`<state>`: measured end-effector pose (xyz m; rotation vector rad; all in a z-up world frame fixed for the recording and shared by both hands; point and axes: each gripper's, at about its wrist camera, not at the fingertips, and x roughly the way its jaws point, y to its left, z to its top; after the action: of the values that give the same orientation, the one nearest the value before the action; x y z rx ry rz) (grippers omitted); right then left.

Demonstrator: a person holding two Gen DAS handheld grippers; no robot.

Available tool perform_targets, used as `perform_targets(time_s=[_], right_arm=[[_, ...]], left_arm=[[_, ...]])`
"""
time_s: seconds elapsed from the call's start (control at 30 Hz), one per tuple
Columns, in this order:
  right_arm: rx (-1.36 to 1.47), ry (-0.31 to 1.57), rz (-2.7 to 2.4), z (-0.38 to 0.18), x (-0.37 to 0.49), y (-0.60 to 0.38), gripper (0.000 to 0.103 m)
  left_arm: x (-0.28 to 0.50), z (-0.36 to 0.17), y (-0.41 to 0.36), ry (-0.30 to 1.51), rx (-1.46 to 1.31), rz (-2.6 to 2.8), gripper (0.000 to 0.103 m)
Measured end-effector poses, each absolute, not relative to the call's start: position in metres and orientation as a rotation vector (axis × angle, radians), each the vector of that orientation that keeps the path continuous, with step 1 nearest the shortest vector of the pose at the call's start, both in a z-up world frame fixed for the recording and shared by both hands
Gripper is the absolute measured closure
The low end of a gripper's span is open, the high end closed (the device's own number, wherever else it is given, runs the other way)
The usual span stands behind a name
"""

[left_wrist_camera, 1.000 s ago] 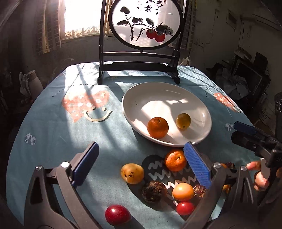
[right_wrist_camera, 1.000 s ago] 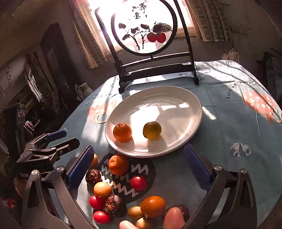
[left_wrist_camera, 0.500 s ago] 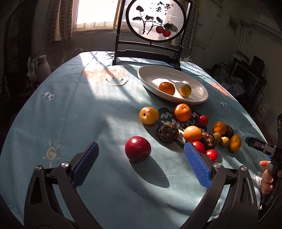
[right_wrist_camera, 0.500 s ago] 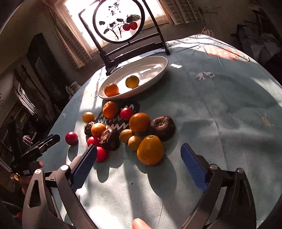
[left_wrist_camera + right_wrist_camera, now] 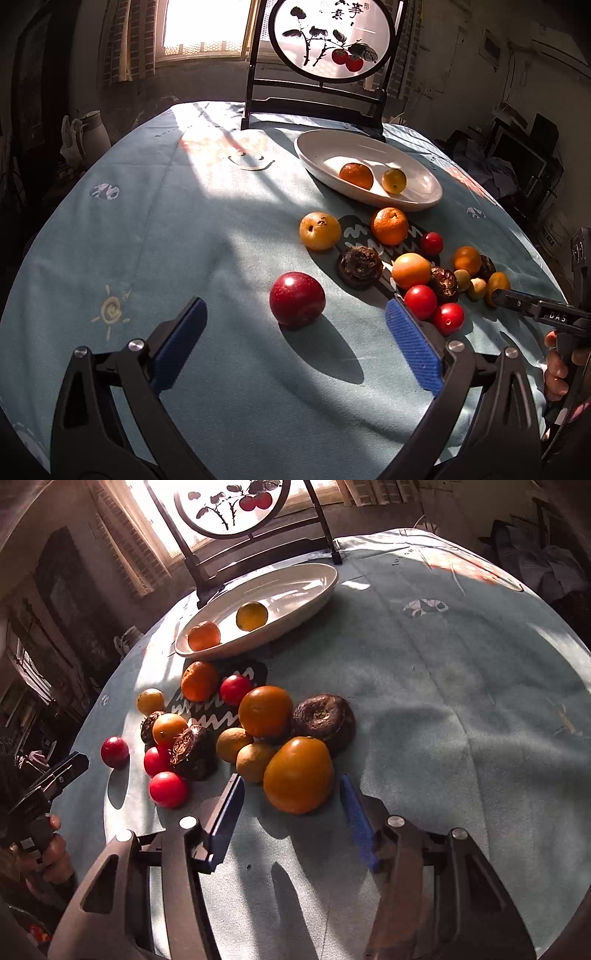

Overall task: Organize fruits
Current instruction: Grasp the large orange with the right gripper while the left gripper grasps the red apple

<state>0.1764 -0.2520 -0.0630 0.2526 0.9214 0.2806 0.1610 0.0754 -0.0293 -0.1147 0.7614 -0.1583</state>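
A white oval plate (image 5: 321, 155) (image 5: 314, 590) holds an orange and a yellow fruit. Several loose fruits lie in a cluster in front of it. My left gripper (image 5: 295, 332) is open, with a red plum (image 5: 297, 299) just ahead between its fingers, apart from both. My right gripper (image 5: 291, 801) is open, its fingers either side of a large orange persimmon (image 5: 298, 779), not clearly touching it. The red plum also shows in the right wrist view (image 5: 115, 751).
A round painted screen on a black stand (image 5: 325, 37) rises behind the plate. The round table wears a pale blue cloth (image 5: 166, 221). A dark wrinkled fruit (image 5: 323, 716) sits behind the persimmon. Clutter stands beyond the table's right edge.
Both grippers pulled back from the plate toward the near edge, then moved in low. The left now faces the red plum; the right has narrowed around the persimmon.
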Motion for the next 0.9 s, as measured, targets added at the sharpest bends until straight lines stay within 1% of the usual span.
perform_targets(time_s=[0.2,0.27,0.37,0.57,0.63,0.7,0.9], right_arm=[[0.273,0.936,0.287,-0.066,0.183,-0.254,0.058],[0.286,0.936,0.294,-0.066,0.183,-0.256,0.063],[0.321,0.936,0.303,-0.068,0.183,-0.261,0.065],[0.371,0.919,0.312,-0.067,0.182,-0.268,0.065],[0.371,0.921,0.315,-0.067,0.181,-0.268,0.065],[0.371,0.92,0.321,-0.067,0.181,-0.267,0.065],[0.383,0.912,0.333,-0.066,0.179,-0.268,0.065]], left_arm=[[0.161,-0.032,0.073,0.769,-0.104,-0.154,0.004],[0.162,-0.033,0.073,0.774,-0.099,-0.151,0.004],[0.163,-0.035,0.072,0.787,-0.093,-0.149,0.004],[0.169,-0.04,0.069,0.815,-0.082,-0.165,0.005],[0.173,-0.041,0.069,0.826,-0.083,-0.172,0.01],[0.178,-0.043,0.068,0.836,-0.077,-0.168,0.017],[0.194,-0.046,0.061,0.862,-0.021,-0.156,0.025]])
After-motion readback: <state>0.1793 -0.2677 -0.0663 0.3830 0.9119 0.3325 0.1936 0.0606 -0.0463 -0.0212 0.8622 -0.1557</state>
